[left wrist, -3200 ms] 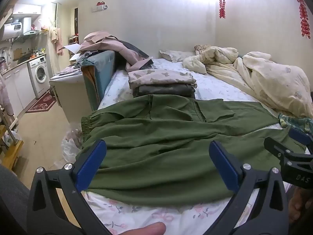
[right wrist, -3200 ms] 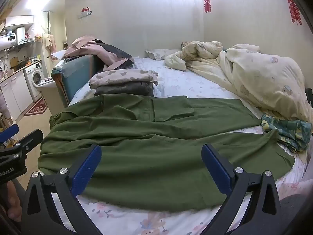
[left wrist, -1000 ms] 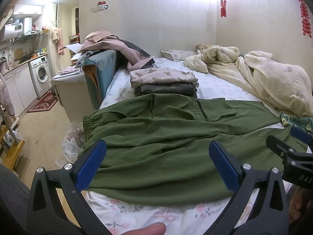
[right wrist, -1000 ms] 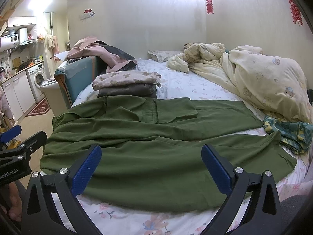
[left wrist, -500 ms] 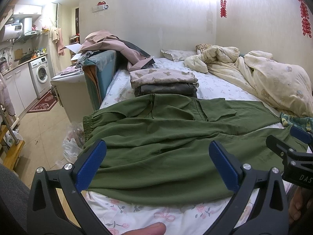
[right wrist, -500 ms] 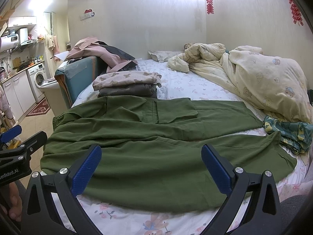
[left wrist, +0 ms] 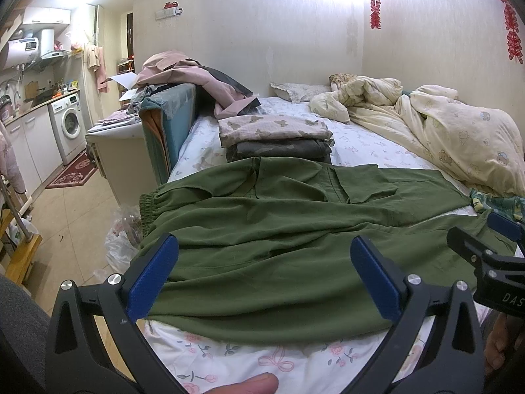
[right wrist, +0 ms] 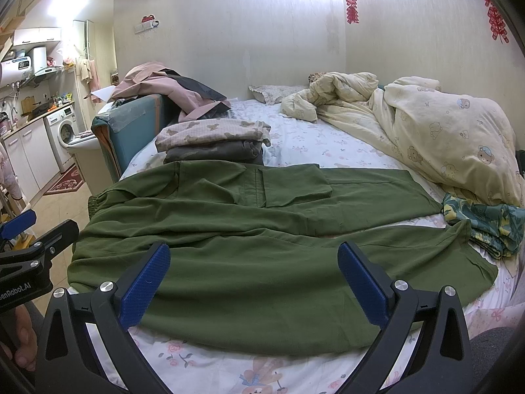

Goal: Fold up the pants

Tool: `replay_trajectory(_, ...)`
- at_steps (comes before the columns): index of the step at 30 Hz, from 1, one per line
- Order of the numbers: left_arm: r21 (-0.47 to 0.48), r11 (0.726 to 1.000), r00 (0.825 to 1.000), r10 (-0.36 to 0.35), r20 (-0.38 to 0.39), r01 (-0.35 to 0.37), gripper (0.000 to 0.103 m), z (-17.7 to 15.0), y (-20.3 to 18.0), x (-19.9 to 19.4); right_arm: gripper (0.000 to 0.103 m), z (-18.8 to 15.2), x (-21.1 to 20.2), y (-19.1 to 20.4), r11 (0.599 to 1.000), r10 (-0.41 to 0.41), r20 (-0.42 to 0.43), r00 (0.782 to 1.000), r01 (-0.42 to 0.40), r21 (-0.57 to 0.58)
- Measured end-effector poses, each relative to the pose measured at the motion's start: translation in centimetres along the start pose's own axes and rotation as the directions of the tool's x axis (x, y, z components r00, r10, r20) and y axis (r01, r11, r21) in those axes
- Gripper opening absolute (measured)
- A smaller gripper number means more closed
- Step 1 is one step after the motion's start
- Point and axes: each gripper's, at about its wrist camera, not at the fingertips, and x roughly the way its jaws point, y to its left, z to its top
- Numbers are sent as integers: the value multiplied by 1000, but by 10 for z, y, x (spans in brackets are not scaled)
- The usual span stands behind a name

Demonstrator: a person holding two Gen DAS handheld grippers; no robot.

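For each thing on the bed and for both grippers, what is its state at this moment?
Green pants: spread flat, unfolded, legs apart.
Left gripper: open, empty, above the pants.
Right gripper: open, empty, above the pants.
Two stacked garments: folded, behind the pants.
Cream duvet: crumpled.
Patterned teal garment: folded, near the leg ends.

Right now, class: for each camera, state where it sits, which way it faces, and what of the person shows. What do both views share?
Left wrist: on the left gripper, facing across the bed over the pants; a fingertip shows.
Right wrist: on the right gripper, facing likewise; a hand shows at left.
Shared: pants, folded stack, quilt; each sees the other gripper.
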Motion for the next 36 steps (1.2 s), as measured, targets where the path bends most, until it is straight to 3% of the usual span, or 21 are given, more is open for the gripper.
replay_trajectory(12,-54,998,998,28,-55,-31,103,5,20,10,103,3,-1,-9,998,21,-29,999,-19,64)
replay_trajectory(16,-108,989,990,87,-111,-99,103,9,58,28,103,3,-2,-20,996,21,-41,999,-17,93)
replay_trajectory(18,-156,972,976,151,-155,-175,103,8,87,40,103,5,-2,-22,995,27,-45,999,-22,99)
replay_trajectory(20,-248,922,942,244,-230,-299,103,-1,130,54,103,5,0,-24,990,61,-58,996,-53,127)
replay_trajectory(23,-397,797,876,322,-360,-456,103,-23,201,74,103,6,5,-24,985,99,-74,992,-87,148)
replay_trajectory(25,-486,694,835,333,-438,-532,103,-45,246,88,103,6,9,-23,983,116,-82,990,-103,151)
replay_trajectory(27,-533,634,815,306,-492,-560,102,-65,272,101,103,6,13,-25,981,129,-98,987,-112,161)
replay_trajectory(30,-626,512,790,200,-580,-589,98,-112,309,125,103,4,22,-31,976,136,-124,983,-111,188)
replay_trajectory(32,-666,448,777,113,-619,-596,98,-140,317,140,103,3,28,-33,973,137,-141,980,-107,204)
replay_trajectory(36,-734,399,766,-111,-634,-549,92,-175,297,179,103,0,40,-35,969,138,-173,975,-97,227)
